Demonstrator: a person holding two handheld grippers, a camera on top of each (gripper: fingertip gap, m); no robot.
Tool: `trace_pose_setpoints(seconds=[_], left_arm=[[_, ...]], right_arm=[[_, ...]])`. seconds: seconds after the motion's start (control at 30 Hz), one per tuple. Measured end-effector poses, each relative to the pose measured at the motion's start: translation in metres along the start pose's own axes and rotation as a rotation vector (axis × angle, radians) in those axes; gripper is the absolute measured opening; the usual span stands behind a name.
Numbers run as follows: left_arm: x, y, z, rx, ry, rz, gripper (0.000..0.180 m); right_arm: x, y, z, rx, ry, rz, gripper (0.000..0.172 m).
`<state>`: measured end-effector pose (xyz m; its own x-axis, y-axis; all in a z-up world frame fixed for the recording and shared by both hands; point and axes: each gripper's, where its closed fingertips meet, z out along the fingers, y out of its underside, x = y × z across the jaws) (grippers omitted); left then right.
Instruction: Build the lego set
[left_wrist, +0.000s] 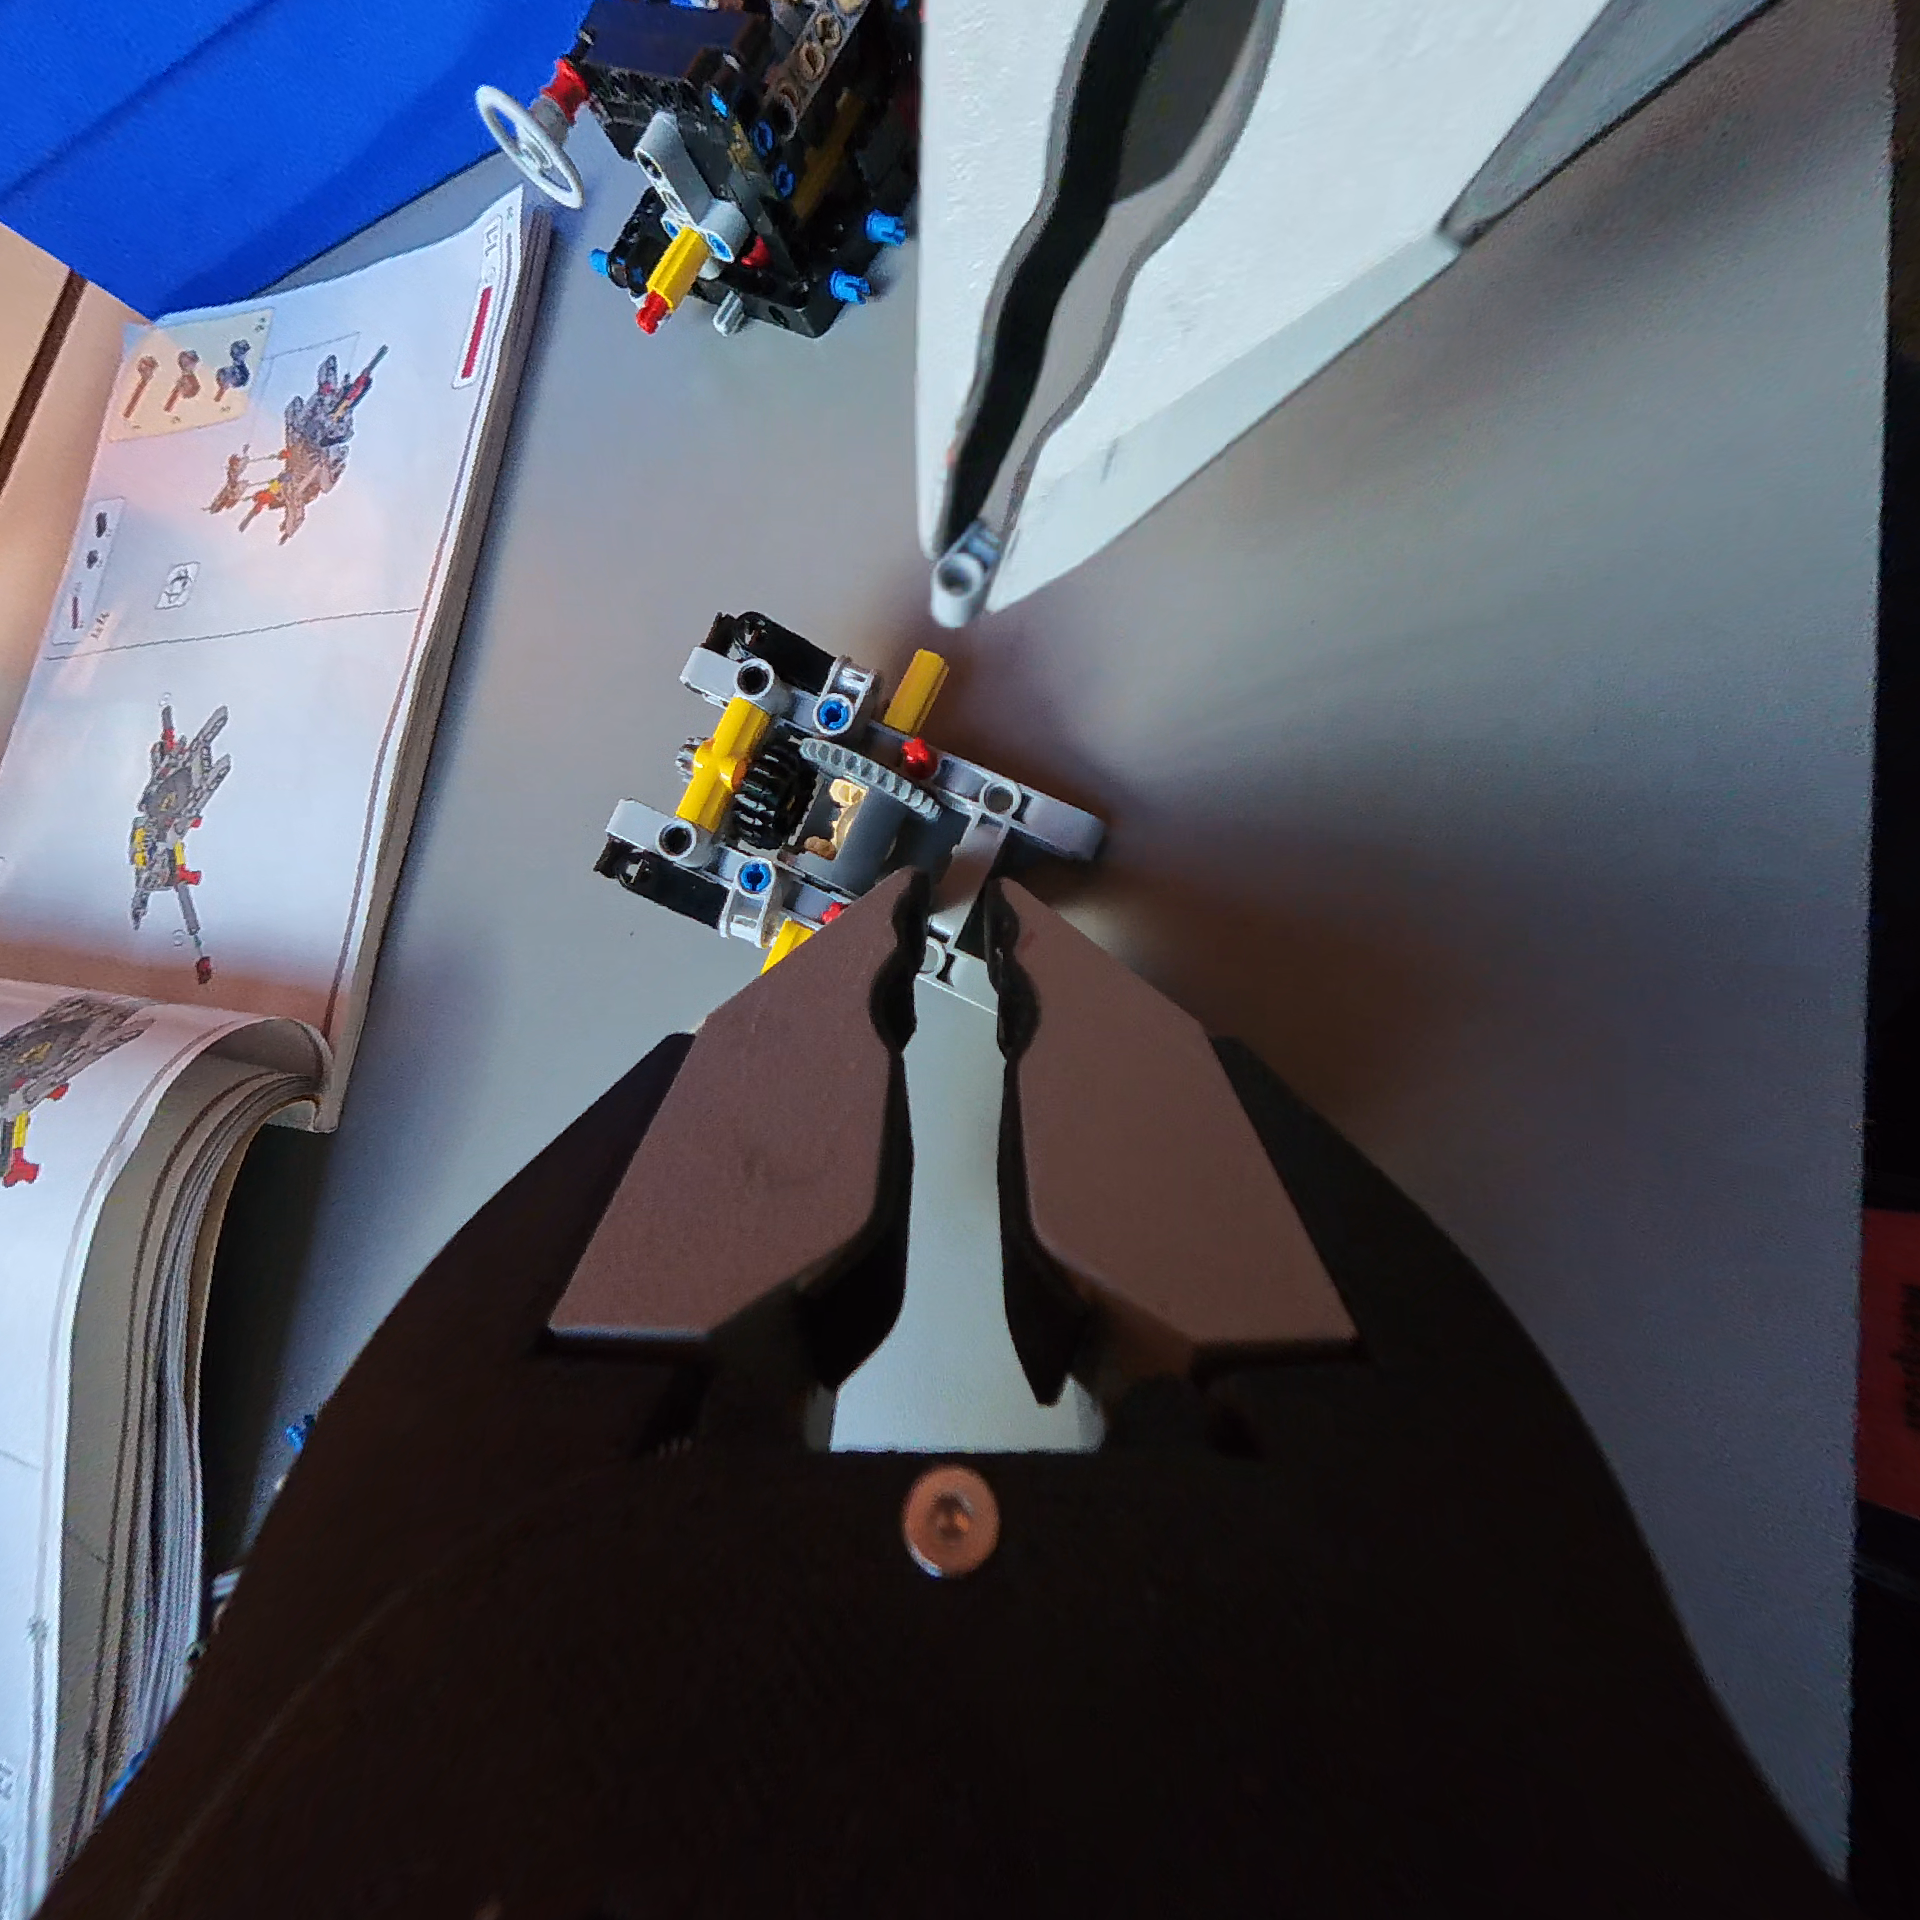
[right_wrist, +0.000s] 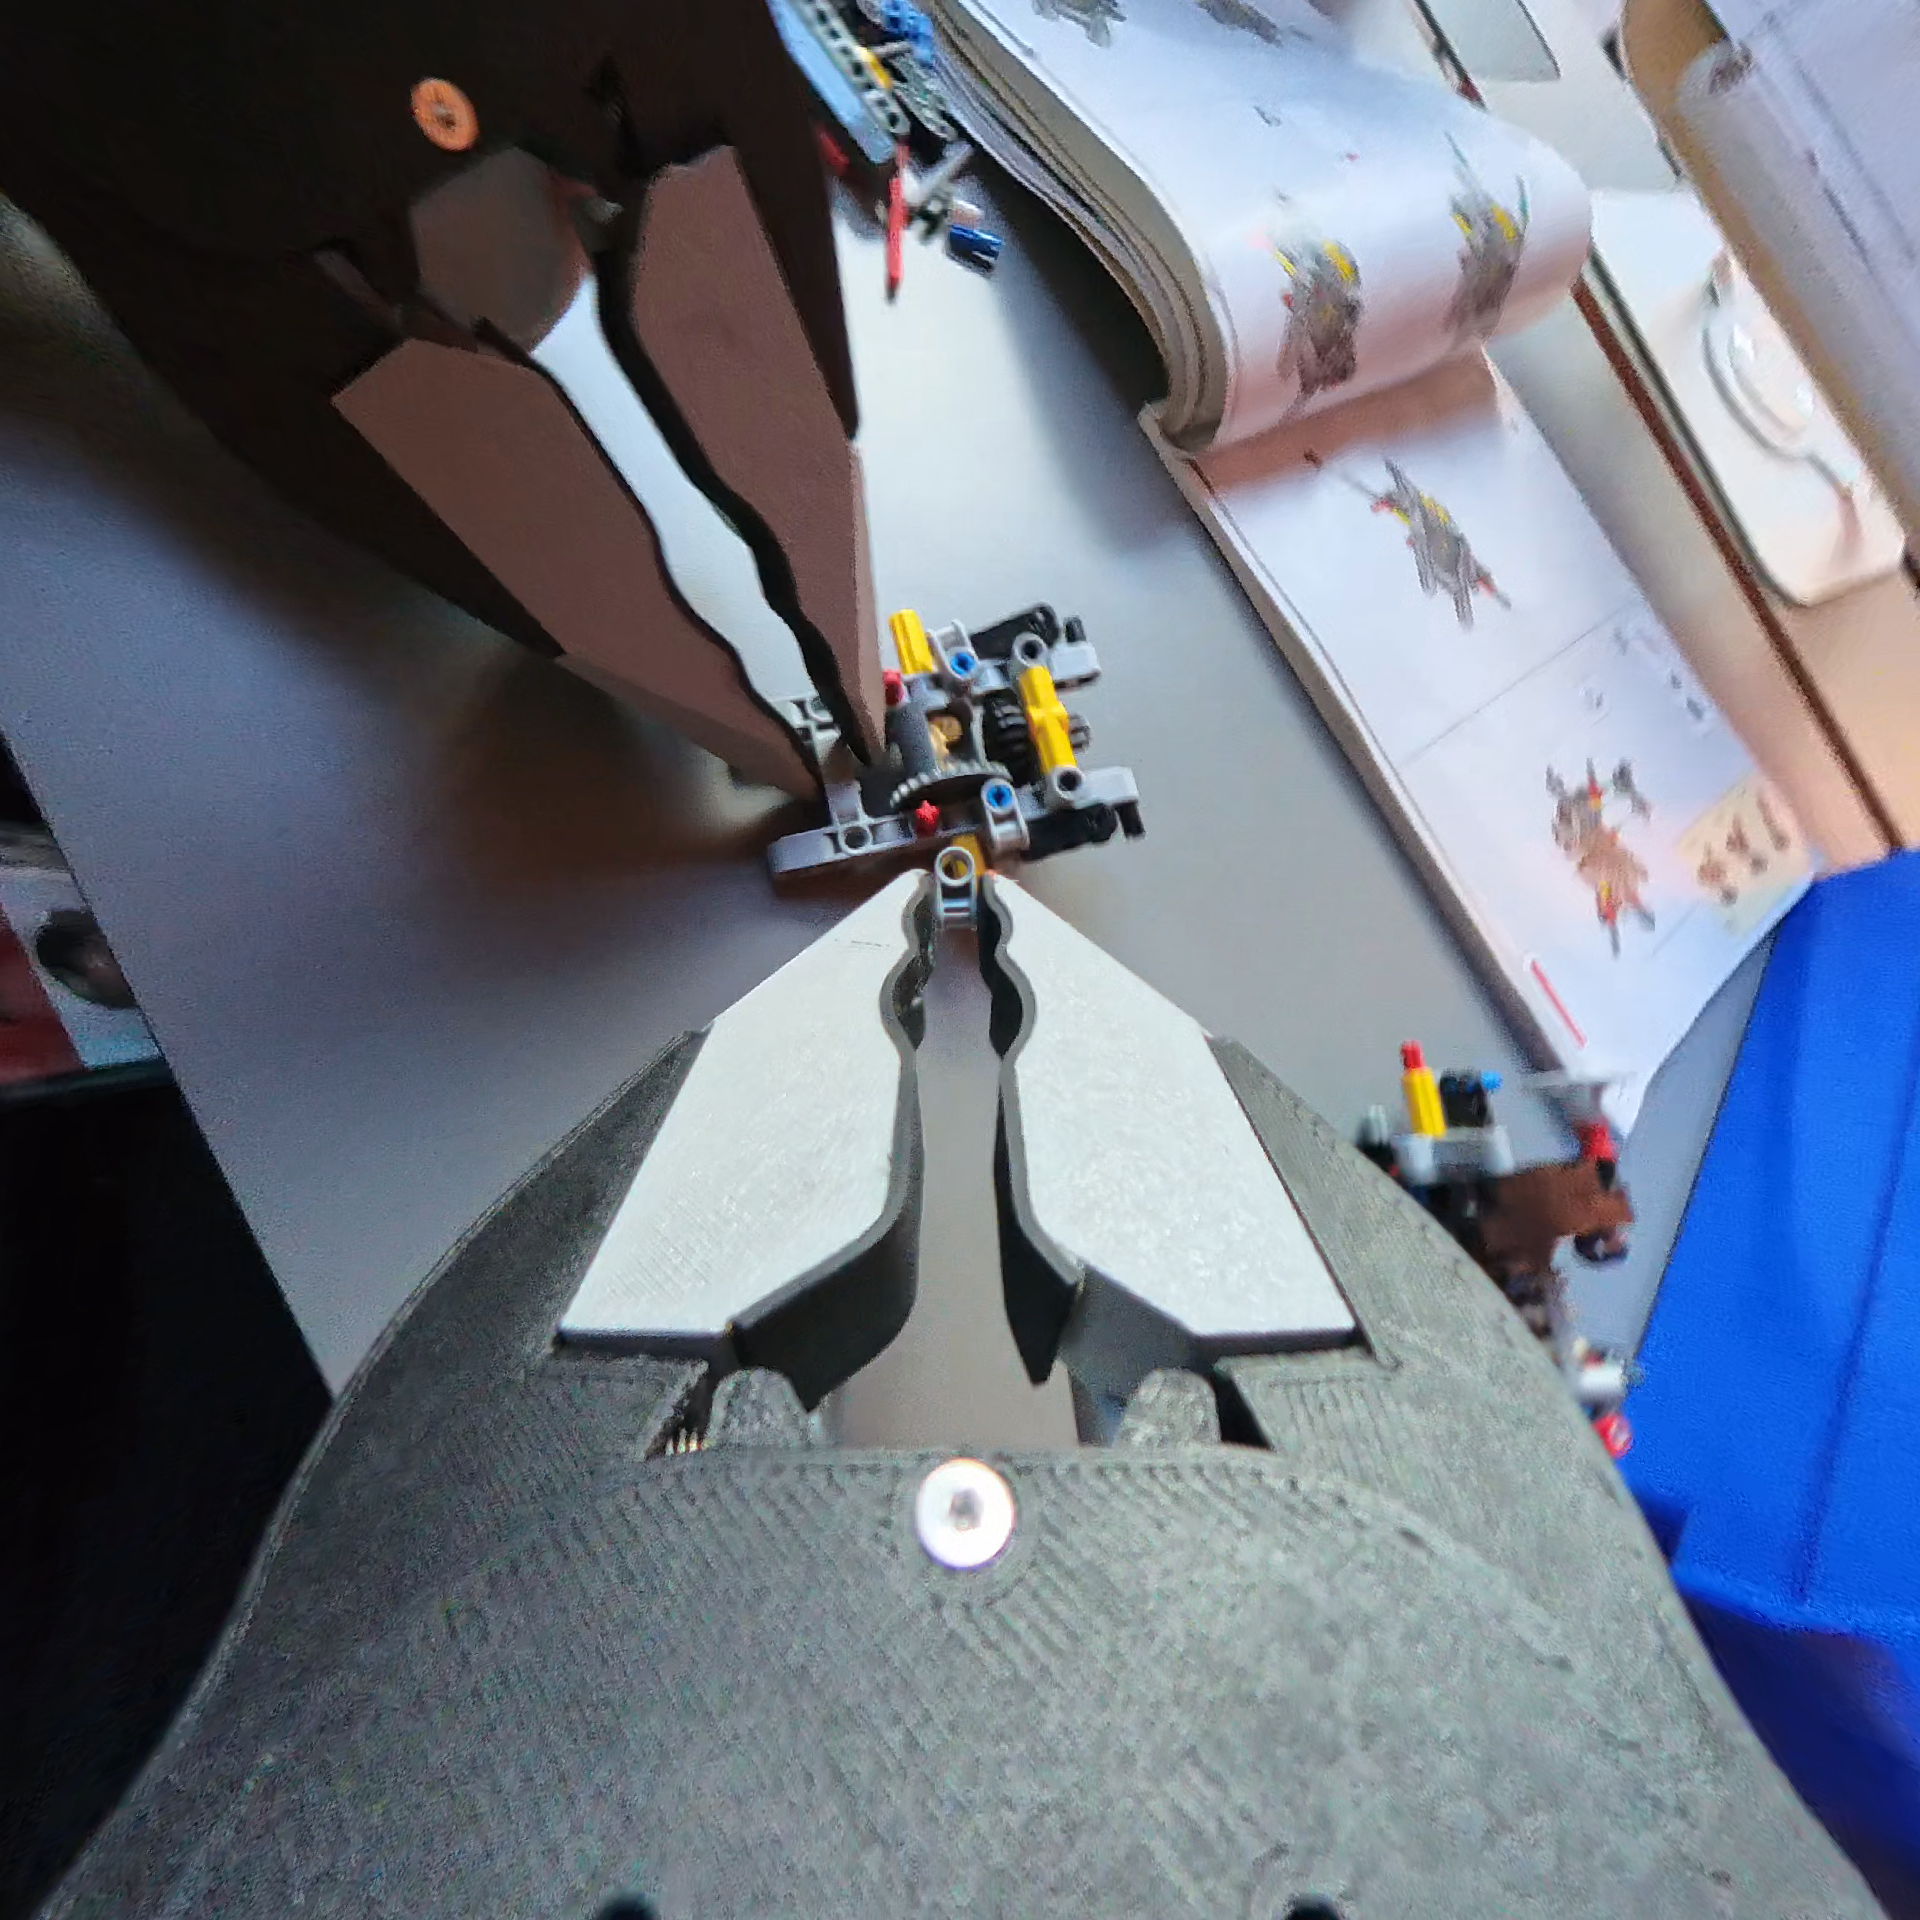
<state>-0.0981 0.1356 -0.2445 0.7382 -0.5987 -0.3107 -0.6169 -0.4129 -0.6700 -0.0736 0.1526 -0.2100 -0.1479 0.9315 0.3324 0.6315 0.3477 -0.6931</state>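
At frame centre, the left gripper (left_wrist: 951, 883) is pinching the light, rigid gear assembly's (left_wrist: 821, 790) grey beam; the right gripper (right_wrist: 958, 902) is gripping a small grey connector (right_wrist: 956, 878).

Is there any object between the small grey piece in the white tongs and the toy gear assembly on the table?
Nothing visible: the small grey piece sits just before the gear assembly, near its yellow peg. The dark tongs grip the assembly's frame from another side.
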Motion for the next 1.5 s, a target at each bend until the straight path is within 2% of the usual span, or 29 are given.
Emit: trace_pose_setpoints(seconds=[0.13, 0.43, 0.8, 1.13, 1.23, 1.4, 1.5], left_arm=[[0.0, 0.0, 0.0, 0.027, -0.005, 0.003, 0.008], [0.0, 0.0, 0.0, 0.026, -0.018, 0.013, 0.008], [-0.003, 0.0, 0.001, 0.014, -0.118, 0.09, 0.008], [-0.003, 0.001, 0.001, 0.011, -0.141, 0.105, 0.007], [-0.004, 0.001, 0.001, 0.009, -0.157, 0.119, 0.007], [-0.004, 0.001, 0.0, 0.008, -0.166, 0.126, 0.007], [-0.004, 0.001, 0.0, 0.007, -0.174, 0.136, 0.007]], right_arm=[[0.0, -0.001, 0.012, -0.047, -0.005, -0.144, 0.005], [0.001, -0.002, 0.02, -0.085, -0.078, -0.184, 0.005], [-0.002, 0.001, 0.008, 0.007, -0.056, -0.045, 0.005], [0.005, 0.029, -0.008, -0.052, -0.031, 0.108, 0.005], [0.013, 0.031, -0.004, -0.033, 0.012, 0.15, 0.005], [0.038, 0.033, 0.0, 0.038, 0.19, 0.171, 0.005], [0.043, 0.039, 0.004, 0.04, 0.223, 0.17, 0.005]])
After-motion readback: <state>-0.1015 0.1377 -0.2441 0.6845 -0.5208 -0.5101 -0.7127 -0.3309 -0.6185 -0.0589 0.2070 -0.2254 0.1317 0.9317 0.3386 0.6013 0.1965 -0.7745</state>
